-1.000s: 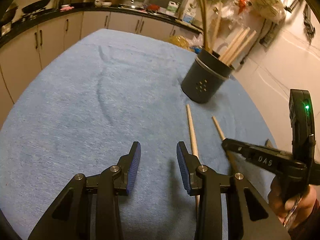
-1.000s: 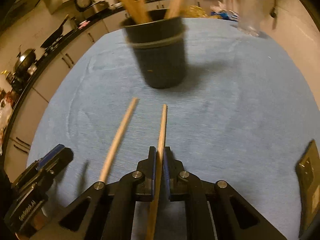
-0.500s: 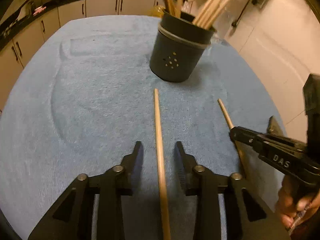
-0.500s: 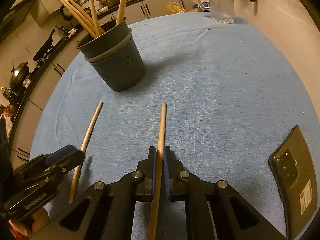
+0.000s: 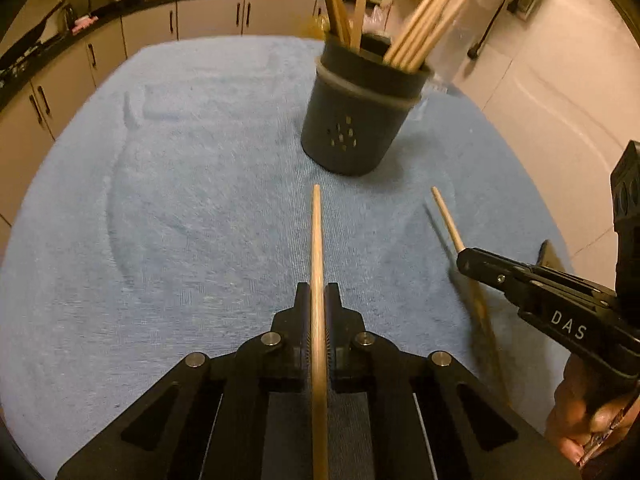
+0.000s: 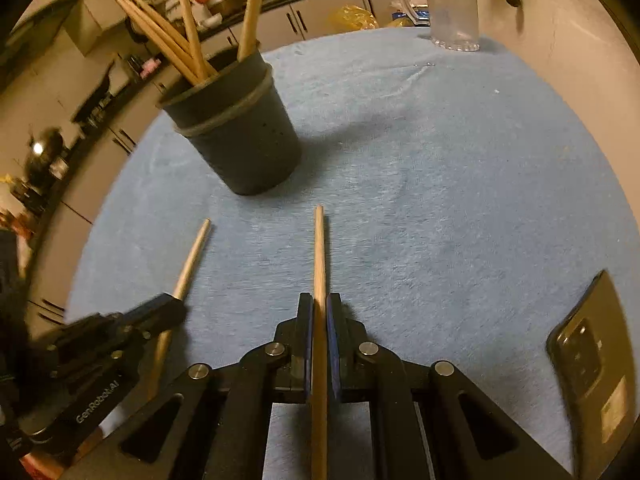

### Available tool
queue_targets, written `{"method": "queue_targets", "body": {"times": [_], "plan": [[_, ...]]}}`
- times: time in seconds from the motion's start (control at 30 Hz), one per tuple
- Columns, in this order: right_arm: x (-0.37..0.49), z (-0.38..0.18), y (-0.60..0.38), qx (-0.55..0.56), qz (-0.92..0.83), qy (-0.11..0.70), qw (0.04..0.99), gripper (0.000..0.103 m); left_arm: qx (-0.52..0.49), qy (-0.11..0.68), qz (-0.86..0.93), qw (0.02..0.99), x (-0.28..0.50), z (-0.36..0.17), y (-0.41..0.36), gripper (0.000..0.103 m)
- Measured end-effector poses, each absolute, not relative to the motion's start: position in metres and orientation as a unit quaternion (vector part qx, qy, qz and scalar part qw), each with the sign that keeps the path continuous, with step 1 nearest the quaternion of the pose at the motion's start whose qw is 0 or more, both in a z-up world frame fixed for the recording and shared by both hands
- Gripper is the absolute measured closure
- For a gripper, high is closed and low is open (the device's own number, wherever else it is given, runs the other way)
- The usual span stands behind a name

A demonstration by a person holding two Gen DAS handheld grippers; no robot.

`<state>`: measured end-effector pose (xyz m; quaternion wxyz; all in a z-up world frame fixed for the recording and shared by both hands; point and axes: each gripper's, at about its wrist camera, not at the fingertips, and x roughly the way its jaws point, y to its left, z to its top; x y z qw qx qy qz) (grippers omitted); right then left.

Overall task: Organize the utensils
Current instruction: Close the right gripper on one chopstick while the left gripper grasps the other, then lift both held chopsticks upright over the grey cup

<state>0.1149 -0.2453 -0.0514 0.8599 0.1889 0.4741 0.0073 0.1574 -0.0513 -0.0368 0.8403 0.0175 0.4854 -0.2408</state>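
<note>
A dark utensil holder [image 5: 356,120] with several wooden chopsticks stands on the blue cloth; it also shows in the right wrist view [image 6: 240,132]. My left gripper [image 5: 318,296] is shut on a wooden chopstick [image 5: 317,240] that points toward the holder. My right gripper [image 6: 319,308] is shut on another wooden chopstick [image 6: 319,256]. In the left wrist view the right gripper [image 5: 464,258] holds its chopstick [image 5: 448,220] to the right. In the right wrist view the left gripper [image 6: 176,312] holds its chopstick [image 6: 192,256] to the left.
A blue cloth [image 5: 180,200] covers the table. A black phone [image 6: 592,364] lies at the right near edge. A clear glass mug [image 6: 452,4] stands at the far edge. Kitchen cabinets [image 5: 120,40] and a cluttered counter run behind the table.
My left gripper swung right over the lying chopstick and shut on it. My right gripper has kept hold of its chopstick and drawn back from the holder.
</note>
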Motion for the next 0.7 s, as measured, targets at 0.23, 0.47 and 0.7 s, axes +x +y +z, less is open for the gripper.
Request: {"method": "queue_targets", "body": {"times": [0.23, 0.47, 0.7], "plan": [[0.093, -0.007, -0.242, 0.196, 0.027, 0.392, 0.899, 0.096, -0.017, 0.401, -0.252, 0.881, 0.137, 0.018, -0.023, 0.097], [0.066, 0.036, -0.236, 0.194, 0.041, 0.299, 0.933, 0.095, -0.022, 0.340, -0.251, 0.906, 0.123, 0.058, -0.012, 0.097], [0.054, 0.055, -0.232, 0.187, 0.035, 0.267, 0.945, 0.095, -0.024, 0.327, -0.252, 0.911, 0.113, 0.065, -0.011, 0.097]]}}
